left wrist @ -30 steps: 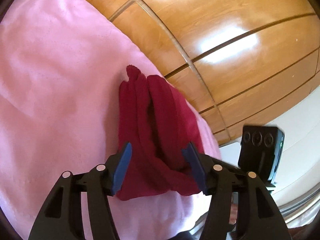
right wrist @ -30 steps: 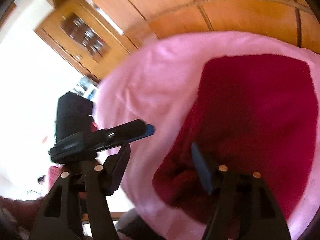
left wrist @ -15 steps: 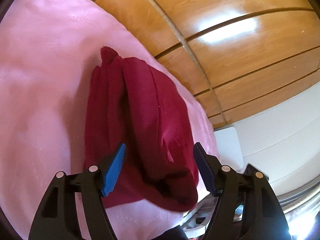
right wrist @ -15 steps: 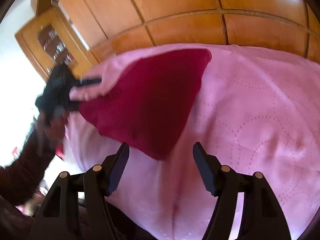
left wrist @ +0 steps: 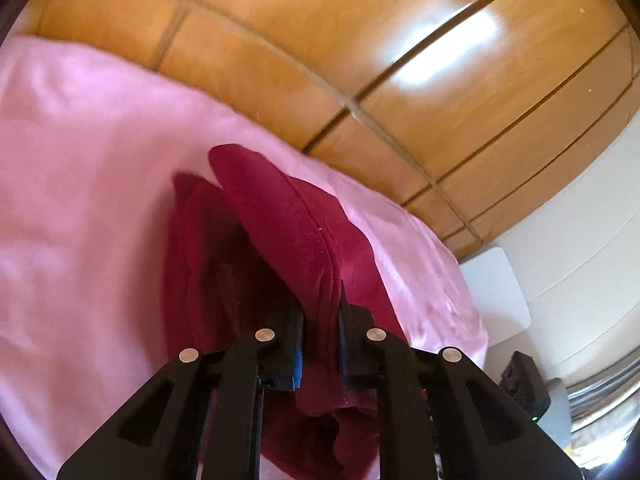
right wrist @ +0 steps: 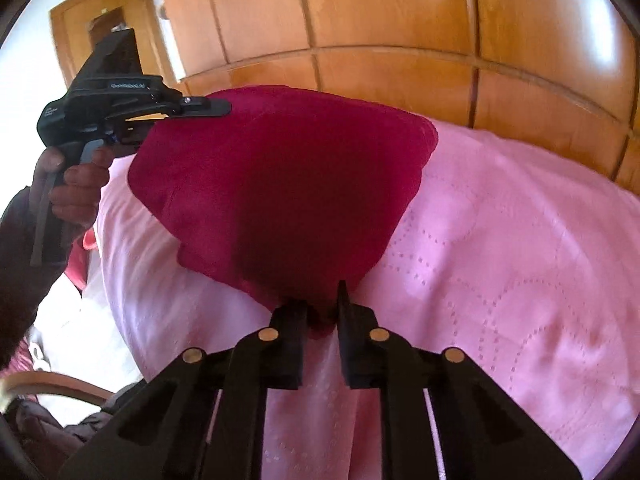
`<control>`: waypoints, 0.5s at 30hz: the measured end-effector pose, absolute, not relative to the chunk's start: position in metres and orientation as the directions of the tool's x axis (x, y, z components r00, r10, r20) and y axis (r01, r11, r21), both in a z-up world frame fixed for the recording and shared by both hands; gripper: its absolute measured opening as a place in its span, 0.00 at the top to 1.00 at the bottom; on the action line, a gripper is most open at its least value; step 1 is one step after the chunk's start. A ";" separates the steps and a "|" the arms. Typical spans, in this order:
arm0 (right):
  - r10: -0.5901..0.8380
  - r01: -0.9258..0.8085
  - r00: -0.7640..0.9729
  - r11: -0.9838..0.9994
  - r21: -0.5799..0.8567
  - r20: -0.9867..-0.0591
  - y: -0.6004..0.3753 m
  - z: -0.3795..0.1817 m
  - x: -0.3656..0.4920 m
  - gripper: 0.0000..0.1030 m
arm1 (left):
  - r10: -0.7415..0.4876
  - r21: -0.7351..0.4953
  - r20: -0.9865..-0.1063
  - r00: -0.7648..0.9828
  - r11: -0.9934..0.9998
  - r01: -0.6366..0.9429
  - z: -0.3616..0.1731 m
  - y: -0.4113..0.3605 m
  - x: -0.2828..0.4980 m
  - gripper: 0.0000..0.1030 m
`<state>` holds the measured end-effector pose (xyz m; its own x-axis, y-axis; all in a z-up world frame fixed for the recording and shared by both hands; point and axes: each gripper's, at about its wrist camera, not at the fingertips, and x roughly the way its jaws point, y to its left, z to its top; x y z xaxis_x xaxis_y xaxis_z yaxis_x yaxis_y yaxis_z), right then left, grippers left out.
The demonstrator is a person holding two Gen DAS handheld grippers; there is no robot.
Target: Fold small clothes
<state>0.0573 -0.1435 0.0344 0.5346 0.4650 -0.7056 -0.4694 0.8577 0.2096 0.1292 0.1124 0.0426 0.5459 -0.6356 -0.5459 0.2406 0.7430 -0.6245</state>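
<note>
Fingers (left wrist: 298, 320) seemingly pinching red garment (left wrist: 280, 216)

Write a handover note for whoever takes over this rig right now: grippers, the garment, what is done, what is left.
Left gripper: jaws closing, a fold of the dark red garment pinched between them.
Right gripper: jaws closing on the garment's near corner.
Garment: on the pink bedcover, below the wooden panels; bunched and partly lifted at both gripped ends.
Done: both ends gripped.
Left: probably bring one end over the other, lay it flat, let go.
</note>
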 end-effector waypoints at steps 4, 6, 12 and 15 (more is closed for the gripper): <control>0.415 -0.490 0.492 0.859 0.150 -0.765 -0.123 0.006 0.062 0.89 | -0.495 -0.476 -0.693 0.524 0.860 0.183 0.006 0.112 0.127 0.88; 0.386 -0.489 0.486 0.864 0.122 -0.784 -0.120 -0.004 0.060 0.89 | -0.437 -0.425 -0.747 0.501 0.893 0.146 -0.021 0.108 0.131 0.88; 0.473 -0.555 0.415 0.808 0.195 -0.777 -0.139 0.015 0.047 0.48 | -0.432 -0.466 -0.717 0.547 0.881 0.085 -0.014 0.117 0.121 0.82; 0.518 -0.561 0.429 0.795 0.232 -0.740 -0.157 0.039 0.044 0.47 | -0.380 -0.404 -0.695 0.610 0.908 0.106 0.011 0.114 0.109 0.82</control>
<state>0.0437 -0.1574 0.0393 0.4287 0.5182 -0.7401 -0.5608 0.7948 0.2317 0.1089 0.1137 0.0115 0.6100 -0.3804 -0.6951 0.1056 0.9084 -0.4044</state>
